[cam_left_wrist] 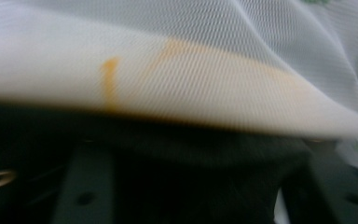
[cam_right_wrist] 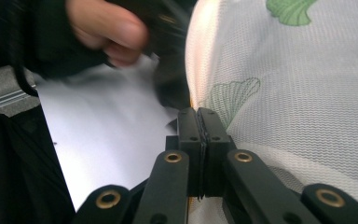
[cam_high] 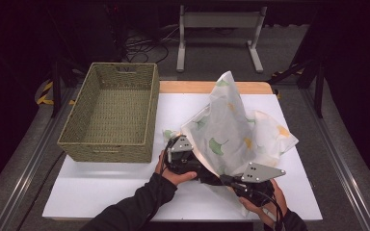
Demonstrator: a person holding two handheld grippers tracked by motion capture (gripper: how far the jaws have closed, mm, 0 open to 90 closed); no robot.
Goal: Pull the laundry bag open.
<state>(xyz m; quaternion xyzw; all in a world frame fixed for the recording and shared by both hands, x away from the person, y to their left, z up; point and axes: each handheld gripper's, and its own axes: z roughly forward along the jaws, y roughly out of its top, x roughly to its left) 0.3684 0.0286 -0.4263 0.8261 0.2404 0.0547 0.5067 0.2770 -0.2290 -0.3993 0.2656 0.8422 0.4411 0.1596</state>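
Item: white leaf-print mesh cloth (cam_high: pixel 236 130), bunching up on the counter (cam_high: pixel 125 187) beside the wicker basket (cam_high: pixel 111 113). My right gripper (cam_right_wrist: pixel 199 116) is pinching its edge, jaws closed; my left gripper (cam_high: pixel 180 156), jaws parted, is sitting under a fold.

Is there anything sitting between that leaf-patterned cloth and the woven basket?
Nothing visible does. The cloth is bunched up on the right half of the white table, and the woven basket stands at the left with its open top free. Between them lies bare table, apart from the left gripper at the cloth's edge.
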